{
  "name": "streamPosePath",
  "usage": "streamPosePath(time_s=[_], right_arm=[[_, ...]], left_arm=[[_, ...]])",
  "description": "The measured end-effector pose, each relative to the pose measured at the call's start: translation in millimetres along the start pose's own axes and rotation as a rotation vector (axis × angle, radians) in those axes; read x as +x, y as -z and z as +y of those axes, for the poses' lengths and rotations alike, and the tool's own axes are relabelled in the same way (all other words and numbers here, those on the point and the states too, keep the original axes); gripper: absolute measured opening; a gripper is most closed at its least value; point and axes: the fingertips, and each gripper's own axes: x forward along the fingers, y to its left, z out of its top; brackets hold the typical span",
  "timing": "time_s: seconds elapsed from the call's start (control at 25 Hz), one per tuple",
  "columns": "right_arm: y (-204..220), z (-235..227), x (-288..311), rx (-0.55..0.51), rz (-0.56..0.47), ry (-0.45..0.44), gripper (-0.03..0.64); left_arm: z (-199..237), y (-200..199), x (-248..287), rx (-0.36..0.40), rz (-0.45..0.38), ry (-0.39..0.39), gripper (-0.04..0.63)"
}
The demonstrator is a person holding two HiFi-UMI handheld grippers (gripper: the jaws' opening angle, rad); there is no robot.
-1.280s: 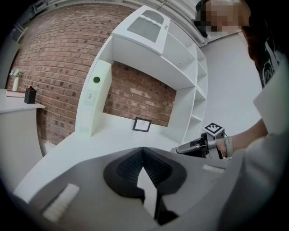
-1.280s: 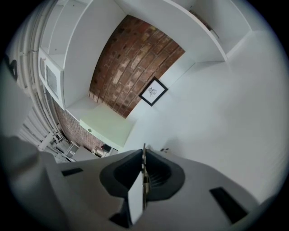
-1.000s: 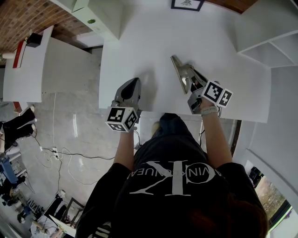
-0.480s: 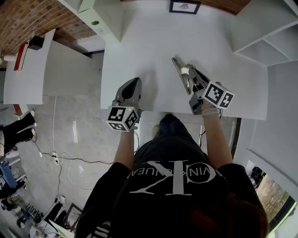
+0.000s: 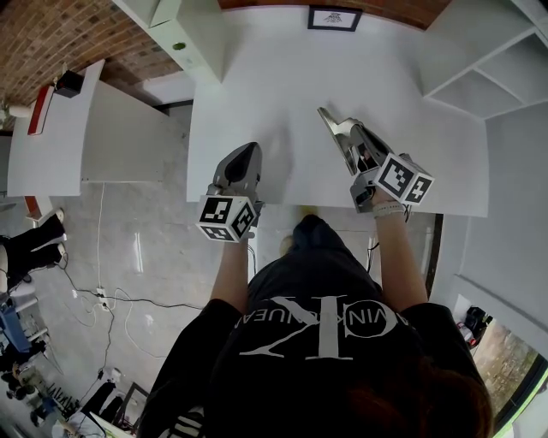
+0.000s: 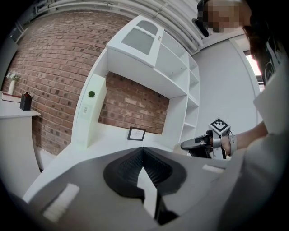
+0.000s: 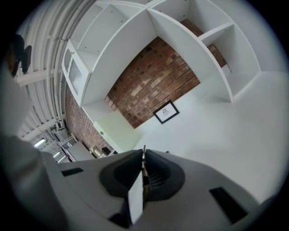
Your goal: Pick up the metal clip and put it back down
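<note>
- The right gripper (image 5: pixel 336 128) (image 7: pixel 143 151) is clamped on the metal clip (image 7: pixel 143 157). Its 2 jaws are pressed onto the clip from either side, and only a thin metal edge shows in the seam between them.
- The clip is held over the near right part of the white table (image 5: pixel 282 77). How high it sits above the tabletop cannot be told.
- The right gripper points toward the table's far side and slants to the left. Its marker cube hangs just past the table's near edge.
- The left gripper (image 5: pixel 247 150) (image 6: pixel 143 152) holds nothing, and its 2 jaws meet with no gap. It lies over the table's near edge on the left half, well apart from the right gripper, with its tips pointing to the table's far side.
- 1 framed picture (image 5: pixel 334 18) (image 6: pixel 136 133) (image 7: pixel 165 112) stands at the table's far edge against the brick wall.
- A pale box with a green dot (image 5: pixel 175 38) (image 6: pixel 88 113) stands at the table's far left corner.
- White shelves (image 5: pixel 479 60) rise along the table's right side.
- The person in a black shirt (image 5: pixel 317 342) stands at the table's near edge, with 1 gripper in each hand.
</note>
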Motion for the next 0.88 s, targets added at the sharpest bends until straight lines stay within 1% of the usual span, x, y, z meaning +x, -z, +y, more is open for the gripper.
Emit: streamPosePath(time_s=[0.24, 0.48, 0.88], right_arm=[[-8.5, 7.7, -8.5, -0.033, -0.027, 0.017, 0.031], [-16.1, 19.2, -19.3, -0.061, -0.057, 0.009, 0.029], [-33.2, 37.0, -29.3, -0.125, -0.101, -0.005, 0.029]], left_arm=[[-1.8, -10.2, -1.1, 0.007, -0.021, 0.009, 0.009], [-6.4, -20.9, -4.8, 0.014, -0.045, 0.017, 0.009], [-5.5, -35.4, -13.5, 0.022, -0.087, -0.001, 0.009]])
